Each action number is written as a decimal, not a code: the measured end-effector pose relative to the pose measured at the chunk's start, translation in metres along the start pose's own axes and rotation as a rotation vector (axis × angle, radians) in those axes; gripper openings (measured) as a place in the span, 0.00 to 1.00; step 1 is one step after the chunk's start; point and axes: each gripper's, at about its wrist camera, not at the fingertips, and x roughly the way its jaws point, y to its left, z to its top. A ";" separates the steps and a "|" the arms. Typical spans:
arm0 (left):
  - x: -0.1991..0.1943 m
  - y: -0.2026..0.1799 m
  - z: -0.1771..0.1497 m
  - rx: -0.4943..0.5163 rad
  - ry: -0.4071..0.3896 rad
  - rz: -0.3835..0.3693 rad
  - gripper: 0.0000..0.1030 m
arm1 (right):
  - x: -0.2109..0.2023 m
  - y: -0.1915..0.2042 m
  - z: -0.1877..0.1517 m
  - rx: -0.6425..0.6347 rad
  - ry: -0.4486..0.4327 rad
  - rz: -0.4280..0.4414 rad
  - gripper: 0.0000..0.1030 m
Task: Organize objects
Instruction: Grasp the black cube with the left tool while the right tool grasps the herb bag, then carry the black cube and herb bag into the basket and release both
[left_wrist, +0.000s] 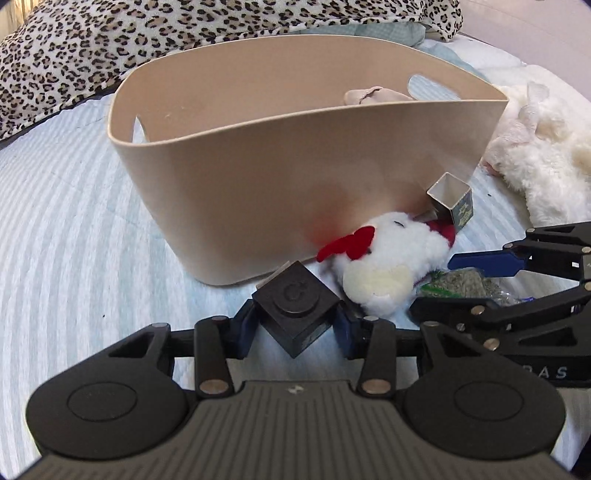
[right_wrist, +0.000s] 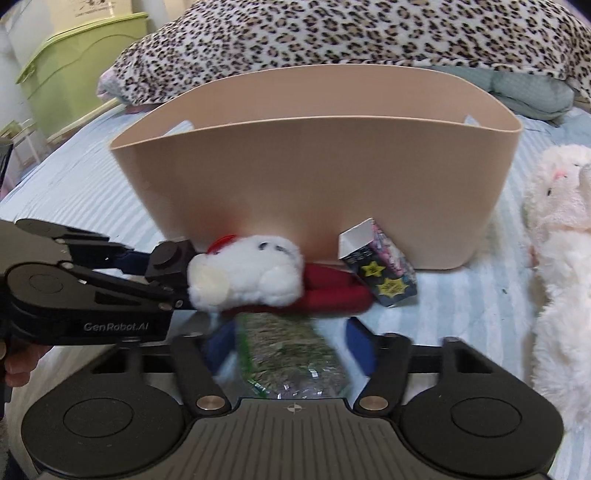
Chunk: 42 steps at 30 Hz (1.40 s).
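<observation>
**Both grippers loaded in front of the basket**

The left gripper (left_wrist: 295, 325) pinched a black cube (left_wrist: 295, 308) between its blue fingers, low over the striped bed cover (left_wrist: 74, 221). The right gripper (right_wrist: 291, 354) had its fingers on each side of a clear packet of green dried leaves (right_wrist: 288, 350); it seemed to grip it, but blur made this uncertain. Just beyond lay a white plush toy with red parts (left_wrist: 384, 266) and a small open carton (left_wrist: 452, 201), both beside the wall of the beige basket (left_wrist: 295, 184) (some cloth was already inside). A larger white plush (right_wrist: 561, 240) lay apart, to the right. The step looked like carrying; next, each load must be lifted over the rim and dropped in.
</observation>
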 end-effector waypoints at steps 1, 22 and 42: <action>-0.001 0.000 -0.001 0.000 0.000 -0.002 0.44 | -0.001 0.000 -0.001 -0.005 0.002 0.007 0.44; -0.093 0.001 0.004 0.023 -0.170 0.014 0.44 | -0.083 -0.008 0.031 -0.041 -0.195 -0.011 0.39; -0.058 0.006 0.121 -0.013 -0.237 0.198 0.44 | -0.057 -0.035 0.134 -0.003 -0.357 -0.112 0.39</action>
